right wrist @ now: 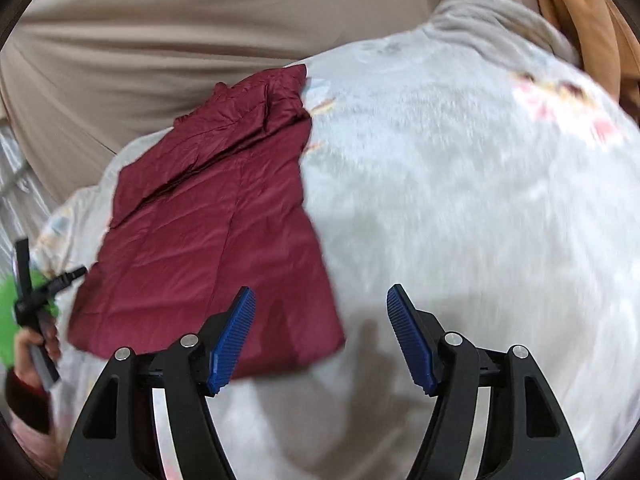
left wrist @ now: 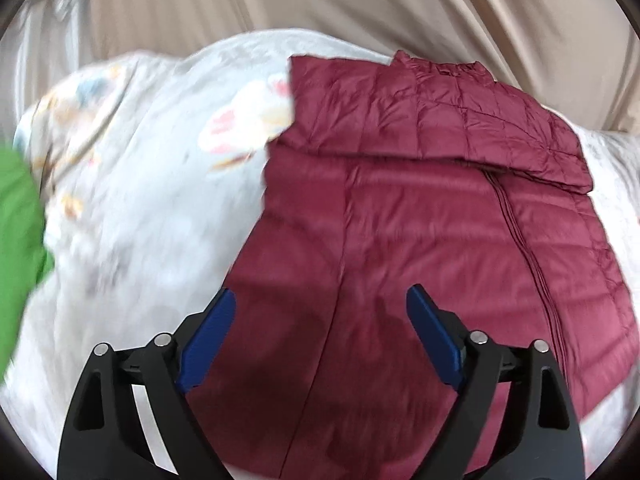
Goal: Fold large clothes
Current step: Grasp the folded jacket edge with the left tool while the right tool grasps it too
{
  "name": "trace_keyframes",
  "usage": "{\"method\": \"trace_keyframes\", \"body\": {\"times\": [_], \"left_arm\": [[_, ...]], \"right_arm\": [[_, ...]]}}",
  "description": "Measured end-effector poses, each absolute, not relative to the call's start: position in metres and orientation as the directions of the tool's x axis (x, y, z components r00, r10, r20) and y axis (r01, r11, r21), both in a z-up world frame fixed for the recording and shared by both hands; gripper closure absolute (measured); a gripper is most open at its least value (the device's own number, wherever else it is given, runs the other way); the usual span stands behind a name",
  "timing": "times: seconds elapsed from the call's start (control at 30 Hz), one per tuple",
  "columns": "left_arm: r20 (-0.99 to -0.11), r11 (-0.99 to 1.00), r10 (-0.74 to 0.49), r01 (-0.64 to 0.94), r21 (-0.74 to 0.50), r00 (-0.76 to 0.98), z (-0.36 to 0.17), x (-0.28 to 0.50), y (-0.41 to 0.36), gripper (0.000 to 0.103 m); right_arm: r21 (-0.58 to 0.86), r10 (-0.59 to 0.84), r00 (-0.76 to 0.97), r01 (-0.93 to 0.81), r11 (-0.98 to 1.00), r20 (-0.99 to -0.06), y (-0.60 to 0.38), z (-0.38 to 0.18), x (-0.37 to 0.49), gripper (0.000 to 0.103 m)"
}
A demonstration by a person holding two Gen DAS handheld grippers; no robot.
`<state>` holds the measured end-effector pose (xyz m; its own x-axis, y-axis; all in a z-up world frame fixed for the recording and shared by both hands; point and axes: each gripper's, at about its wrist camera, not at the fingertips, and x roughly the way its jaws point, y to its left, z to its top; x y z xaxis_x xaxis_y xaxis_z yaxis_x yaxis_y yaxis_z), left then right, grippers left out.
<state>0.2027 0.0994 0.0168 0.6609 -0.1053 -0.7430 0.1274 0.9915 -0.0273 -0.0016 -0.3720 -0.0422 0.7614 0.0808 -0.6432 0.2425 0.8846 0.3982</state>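
Maroon jacket (left wrist: 420, 240) folded on blanket (right wrist: 460, 200); both hand-held grippers, L (left wrist: 320, 320) & R (right wrist: 320, 320), apart, empty.

Soft daylight, motion blur, fisheye edges

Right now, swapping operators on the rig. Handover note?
Left gripper: open, empty, above the near part of the maroon puffer jacket.
Right gripper: open, empty, above the pale fleece blanket beside the jacket's near corner.
Jacket lies flat on the blanket, zipper up, one section already folded across the collar end.
Left: fold the near part up to finish. Green fabric sits off to the side.
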Motion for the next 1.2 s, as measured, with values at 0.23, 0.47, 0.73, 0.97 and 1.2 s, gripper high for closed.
{"method": "trace_keyframes", "body": {"times": [0.23,0.47,0.73,0.97,1.2], "left_arm": [[-0.782,0.958,-0.200,-0.048,-0.282,0.591,-0.014,0.171,0.191,0.015],[-0.711,0.888,-0.403,0.057,-0.457,0.577,-0.022,0.154,0.194,0.058],[-0.593,0.853,-0.484,0.195,-0.484,0.643,0.022,0.127,0.180,0.098],[-0.433,0.796,-0.577,0.356,-0.490,0.692,0.079,0.052,0.197,0.098],[-0.165,0.733,-0.614,0.479,-0.484,0.772,0.139,-0.049,0.238,0.099]], "right_arm": [[0.531,0.248,0.751,0.158,0.832,-0.611,-0.353,-0.056,0.004,0.033],[0.572,0.298,0.742,0.138,0.808,-0.600,-0.339,-0.057,0.020,0.033],[0.587,0.220,0.820,0.165,0.793,-0.529,-0.350,-0.036,0.006,0.100],[0.530,0.139,0.937,0.056,0.846,-0.320,-0.333,0.012,-0.088,0.101],[0.406,0.169,0.985,-0.167,0.899,0.031,-0.314,0.067,-0.221,0.101]]}}
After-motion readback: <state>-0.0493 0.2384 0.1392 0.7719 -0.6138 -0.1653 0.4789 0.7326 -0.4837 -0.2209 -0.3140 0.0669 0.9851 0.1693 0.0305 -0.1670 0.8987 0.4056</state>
